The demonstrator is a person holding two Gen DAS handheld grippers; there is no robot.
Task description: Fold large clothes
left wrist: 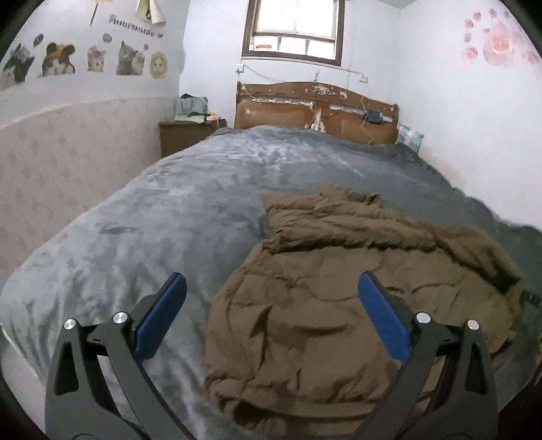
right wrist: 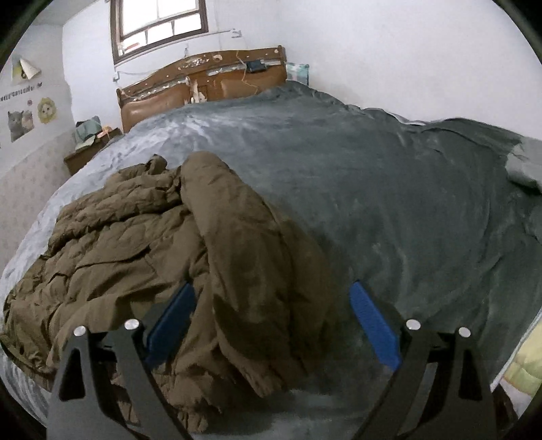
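A large brown padded jacket (left wrist: 321,304) lies crumpled on the near part of a bed covered by a grey-blue blanket (left wrist: 162,210). My left gripper (left wrist: 271,287) is open and empty above the jacket's left edge. In the right wrist view the jacket (right wrist: 142,237) lies to the left, with one sleeve (right wrist: 244,237) running down the middle. My right gripper (right wrist: 271,294) is open and empty, its blue pads (right wrist: 372,325) on either side of that sleeve's lower end, above it.
A wooden headboard (left wrist: 315,108) stands at the far end under a window (left wrist: 294,27). A nightstand (left wrist: 186,135) with bags is at the far left. Walls run close along both bed sides. A pale yellow quilt (right wrist: 525,365) lies at the right bed edge.
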